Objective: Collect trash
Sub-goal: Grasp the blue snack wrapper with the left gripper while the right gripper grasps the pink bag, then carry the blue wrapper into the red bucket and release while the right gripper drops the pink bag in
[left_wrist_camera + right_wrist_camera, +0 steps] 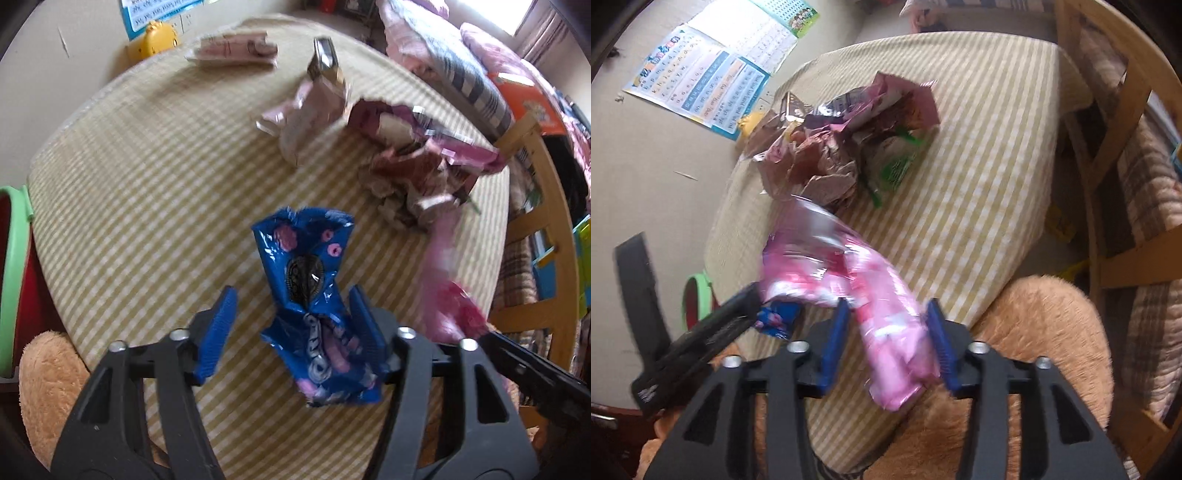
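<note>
Between the left tool's (pixel 293 334) parted blue pads lies a crumpled blue foil cookie wrapper (pixel 314 306), touching one pad only, not yet pinched. Beside it, the right tool (pixel 886 341) straddles a blurred pink plastic wrapper (pixel 875 306); whether it grips I cannot tell. Ahead on the yellow-checked bench (pixel 147 177), a heap of pink and brown wrappers (pixel 406 166) awaits collection.

Each hand-held gripper (pixel 293 328) has black arms, ribbed blue pads, silver screws.

Child's bedroom: bedding (pixel 454 55), alphabet poster (pixel 701 85).
</note>
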The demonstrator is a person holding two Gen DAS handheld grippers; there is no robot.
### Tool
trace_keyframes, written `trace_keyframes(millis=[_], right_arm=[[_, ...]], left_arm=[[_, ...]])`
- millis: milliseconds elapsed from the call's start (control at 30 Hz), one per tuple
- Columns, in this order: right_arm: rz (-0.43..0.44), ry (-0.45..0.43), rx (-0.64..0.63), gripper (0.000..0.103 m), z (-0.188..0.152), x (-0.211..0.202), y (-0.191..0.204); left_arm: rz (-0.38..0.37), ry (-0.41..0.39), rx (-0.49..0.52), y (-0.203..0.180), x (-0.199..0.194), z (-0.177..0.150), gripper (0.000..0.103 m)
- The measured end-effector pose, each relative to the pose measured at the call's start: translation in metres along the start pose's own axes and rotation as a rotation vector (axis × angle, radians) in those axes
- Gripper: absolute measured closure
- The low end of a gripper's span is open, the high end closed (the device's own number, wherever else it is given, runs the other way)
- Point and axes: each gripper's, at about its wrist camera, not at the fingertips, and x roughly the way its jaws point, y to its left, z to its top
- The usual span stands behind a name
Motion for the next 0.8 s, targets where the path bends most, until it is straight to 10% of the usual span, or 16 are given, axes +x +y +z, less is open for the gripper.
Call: trace_keyframes(millis=[167, 800], right_arm=[[0.016, -0.014, -0.056, 0.042, 0.004, -0.005, 0.006], [-0.069, 0.103, -0.180, 0.036, 0.010, 0.046, 0.035]], left_arm=[[-0.012, 0.008, -0.012, 0.012, -0.005, -0.006, 0.075], [0.059, -0.300, -0.069, 0.054, -0.121, -0.001, 0.075]])
